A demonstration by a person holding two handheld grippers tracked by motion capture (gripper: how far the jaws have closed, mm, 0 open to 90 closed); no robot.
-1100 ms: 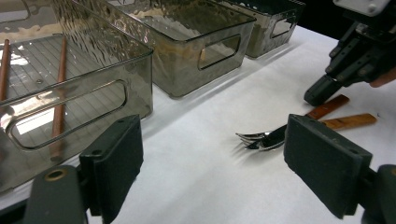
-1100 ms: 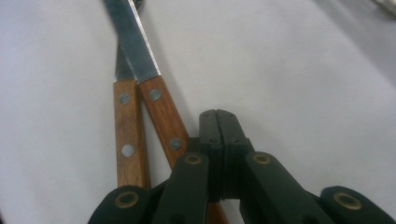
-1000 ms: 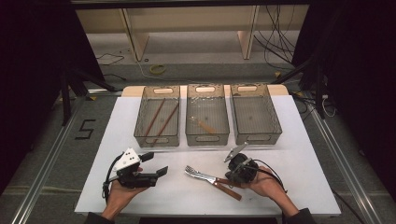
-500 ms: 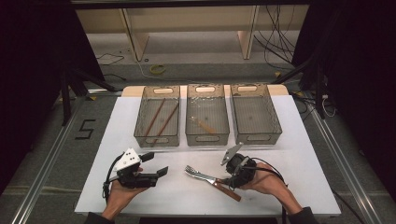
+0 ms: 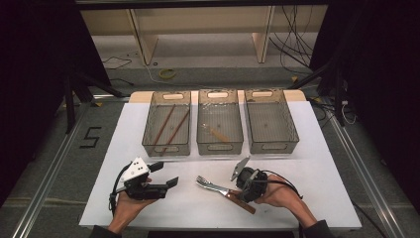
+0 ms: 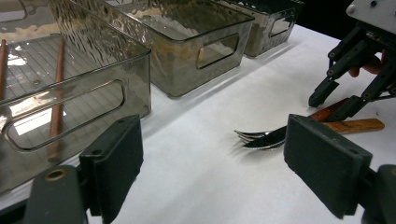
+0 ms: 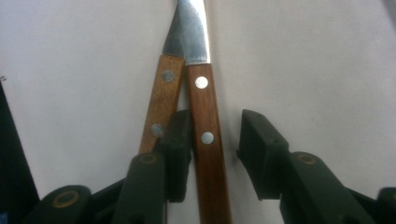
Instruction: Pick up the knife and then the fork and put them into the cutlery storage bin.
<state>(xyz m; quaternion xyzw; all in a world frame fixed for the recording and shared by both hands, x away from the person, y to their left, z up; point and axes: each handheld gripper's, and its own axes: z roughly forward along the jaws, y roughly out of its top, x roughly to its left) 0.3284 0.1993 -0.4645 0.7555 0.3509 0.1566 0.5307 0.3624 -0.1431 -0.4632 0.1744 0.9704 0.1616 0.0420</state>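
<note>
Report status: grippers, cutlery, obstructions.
Left gripper open, idle. Right gripper closing, fingers astride darker handle, not clamped. Second handle crowds left finger.

Three bins (image 5: 220,130) are blocking the far side of the surface (image 5: 322,173); open room is lying nearer, broken by two wooden-handled utensils (image 5: 225,191) between the hands.

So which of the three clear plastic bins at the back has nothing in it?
The right-hand clear plastic bin is bare inside. The left bin holds two brown wooden sticks, and the middle bin holds one wooden-handled utensil.
</note>
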